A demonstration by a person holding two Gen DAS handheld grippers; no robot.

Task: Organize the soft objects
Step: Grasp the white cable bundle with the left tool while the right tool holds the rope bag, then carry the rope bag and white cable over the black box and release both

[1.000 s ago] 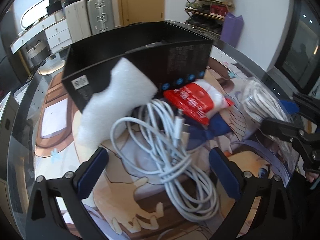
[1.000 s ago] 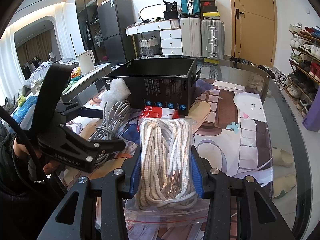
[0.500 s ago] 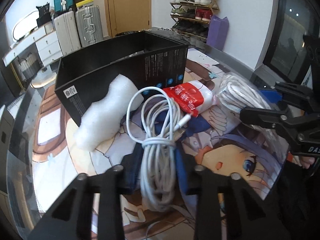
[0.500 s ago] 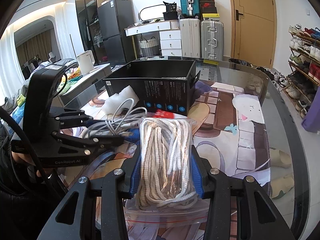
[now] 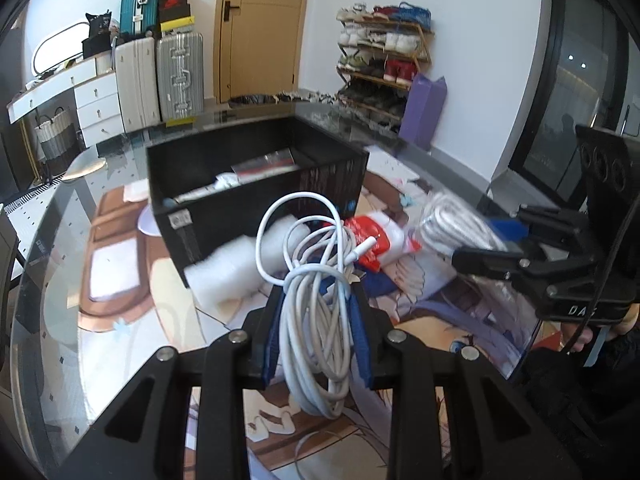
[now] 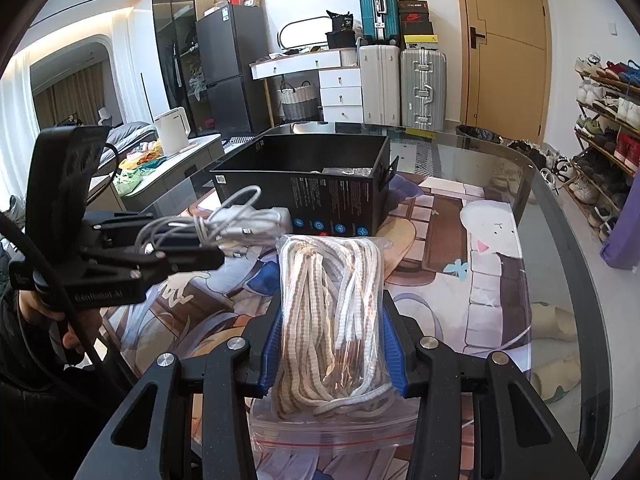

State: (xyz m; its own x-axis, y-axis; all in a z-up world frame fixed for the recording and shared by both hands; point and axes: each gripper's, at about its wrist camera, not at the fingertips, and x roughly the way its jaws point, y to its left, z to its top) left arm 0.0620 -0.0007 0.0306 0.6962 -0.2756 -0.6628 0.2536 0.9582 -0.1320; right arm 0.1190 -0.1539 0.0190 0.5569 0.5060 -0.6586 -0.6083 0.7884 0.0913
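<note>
**Holding both bundles, box next**

Gripping on both sides: our left gripper (image 5: 316, 332) is closed tight on the white cable bundle (image 5: 316, 312), pads squeezing the coil near its wrapped waist. Loose loops stick up past the fingertips and the tail hangs below them, so we judge the bundle is off the tabletop (image 5: 60, 280). Grabbing at the waist makes sense, since that's what keeps the coil from unravelling.

Our right gripper (image 6: 332, 344) is clamped on the bagged rope (image 6: 332, 304), a zip bag of beige and white cord. The blue pads press the bag from both sides around its middle; the sealed end with the red strip trails back under the gripper. The top of the bag pokes out ahead of the fingertips. Squeezing through the plastic holds all the cord at once.

Outward from the jaws: the black box (image 5: 256, 200) stands open-topped toward the far edge of the tabletop, straight ahead of both grippers. Some items already lie in it, too blurred to name. Our guess is that's the drop spot for both bundles.

Between the left jaws and the box, a white foam piece (image 5: 228, 268) lies against the box's near wall. A red-and-white packet (image 5: 376, 240) lies just beside it, toward the right gripper. Both are still to be sorted.

Next call: carry over the box rim, then release.
</note>
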